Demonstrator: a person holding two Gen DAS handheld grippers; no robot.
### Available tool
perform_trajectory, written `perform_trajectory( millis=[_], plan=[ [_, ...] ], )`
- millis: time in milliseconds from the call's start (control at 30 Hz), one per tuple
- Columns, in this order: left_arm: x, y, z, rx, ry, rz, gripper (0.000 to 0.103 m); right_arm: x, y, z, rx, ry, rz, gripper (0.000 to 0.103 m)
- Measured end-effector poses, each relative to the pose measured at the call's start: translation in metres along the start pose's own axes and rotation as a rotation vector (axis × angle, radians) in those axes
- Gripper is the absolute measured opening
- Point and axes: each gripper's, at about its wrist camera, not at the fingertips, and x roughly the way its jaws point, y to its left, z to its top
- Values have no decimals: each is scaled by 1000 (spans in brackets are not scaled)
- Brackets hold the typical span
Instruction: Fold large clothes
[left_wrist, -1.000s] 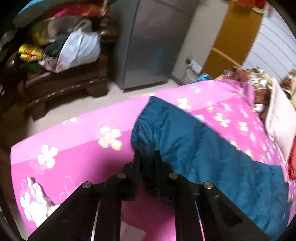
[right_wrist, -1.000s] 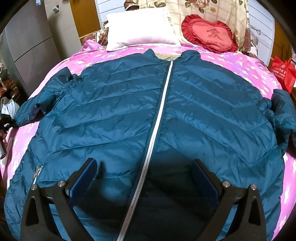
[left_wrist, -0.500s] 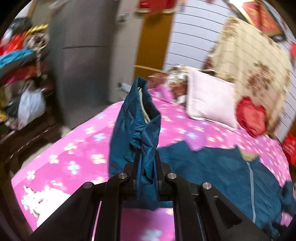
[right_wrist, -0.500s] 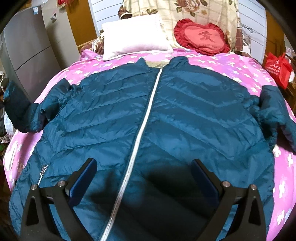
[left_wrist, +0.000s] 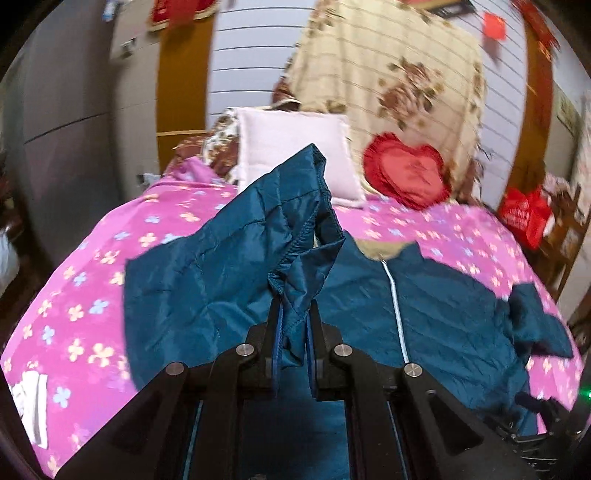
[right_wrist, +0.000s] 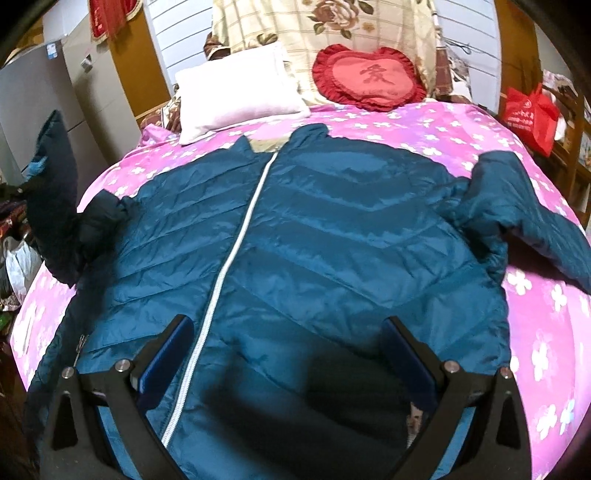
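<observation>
While our left gripper (left_wrist: 293, 325) pinches the sleeve cuff (left_wrist: 295, 295) lifted above the bed (right_wrist: 443, 125), our right gripper (right_wrist: 288, 350) hangs spread and empty over the jacket (right_wrist: 332, 229) lying flat, zipped, with pink sheet bare along both sides.

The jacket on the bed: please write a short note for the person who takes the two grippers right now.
Left gripper: shut on the cuff of the left sleeve, lifted above the bed.
Right gripper: open, empty, above the lower front of the jacket.
Jacket: flat, front up, zipper closed, collar toward the white pillow. The right sleeve lies out to the side.
Done: nothing folded yet.
Left: probably lay this sleeve across the chest, then the other sleeve, then fold the body.
</observation>
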Motion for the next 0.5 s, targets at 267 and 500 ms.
perform_trajectory(
  millis=[267, 500],
  plan=[
    [26, -56, -23, 43, 69, -64, 0, 3, -26, -3, 29, 8, -19, 103],
    [43, -90, -41, 77, 114, -103, 0, 9, -42, -6, 52, 12, -30, 103]
  ],
)
